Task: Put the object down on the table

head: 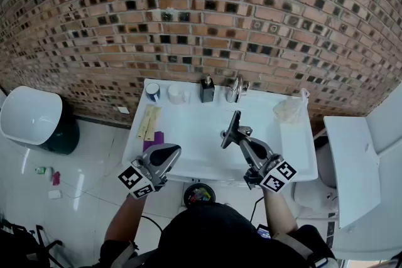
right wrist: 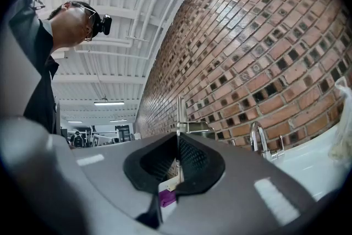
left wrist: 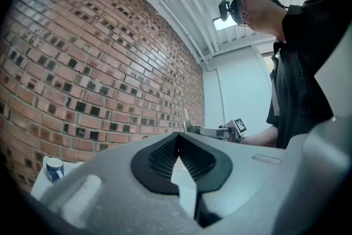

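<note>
Lower your right gripper [head: 242, 137] slowly to the bare white surface [head: 191, 125], and release only once the tool rests flat.
The right gripper is clamped on a thin dark tool [head: 233, 127], which is tilted above the surface at frame centre. Keep it clear of the tap [head: 236, 90] at upper centre. The left gripper [head: 169, 152] at lower left has its jaws closed together with nothing between them.

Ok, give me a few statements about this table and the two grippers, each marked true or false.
1. The right gripper holds a dark flat tool. True.
2. The left gripper grips a cup. False: its jaws are together on nothing.
3. The soap dispenser stands left of the faucet. True.
4. The plastic bag lies at the left end of the table. False: it lies at the right end.
</note>
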A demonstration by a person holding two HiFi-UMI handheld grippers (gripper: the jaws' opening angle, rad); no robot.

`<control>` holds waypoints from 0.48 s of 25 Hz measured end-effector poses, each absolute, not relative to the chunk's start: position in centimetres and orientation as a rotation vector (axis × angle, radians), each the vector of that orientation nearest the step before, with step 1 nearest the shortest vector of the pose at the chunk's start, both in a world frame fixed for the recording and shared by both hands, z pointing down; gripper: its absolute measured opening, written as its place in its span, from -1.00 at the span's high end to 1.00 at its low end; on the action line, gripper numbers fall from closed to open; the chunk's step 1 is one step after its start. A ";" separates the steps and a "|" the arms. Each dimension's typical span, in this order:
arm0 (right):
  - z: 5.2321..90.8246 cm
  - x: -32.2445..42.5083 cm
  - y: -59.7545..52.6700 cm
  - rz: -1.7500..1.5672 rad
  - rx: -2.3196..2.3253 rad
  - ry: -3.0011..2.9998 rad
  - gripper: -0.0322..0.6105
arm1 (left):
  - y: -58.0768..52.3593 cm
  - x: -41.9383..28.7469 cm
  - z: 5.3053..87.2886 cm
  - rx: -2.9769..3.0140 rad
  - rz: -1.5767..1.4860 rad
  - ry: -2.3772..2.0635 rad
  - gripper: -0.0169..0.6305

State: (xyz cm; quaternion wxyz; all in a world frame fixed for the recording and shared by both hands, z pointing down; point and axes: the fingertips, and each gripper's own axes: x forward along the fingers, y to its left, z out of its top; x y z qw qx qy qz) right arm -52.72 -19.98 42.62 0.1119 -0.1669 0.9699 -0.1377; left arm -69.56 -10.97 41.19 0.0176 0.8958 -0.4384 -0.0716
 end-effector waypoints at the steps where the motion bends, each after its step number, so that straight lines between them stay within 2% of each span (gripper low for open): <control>1: 42.6 -52.7 -19.8 -0.405 -0.495 2.846 0.88 | -10.9 -69.6 41.2 2.785 -0.223 -1.358 0.95; 12: 43.0 -52.6 -17.0 -0.406 -0.585 2.834 0.88 | -9.3 -70.7 41.9 2.788 -0.214 -1.297 0.95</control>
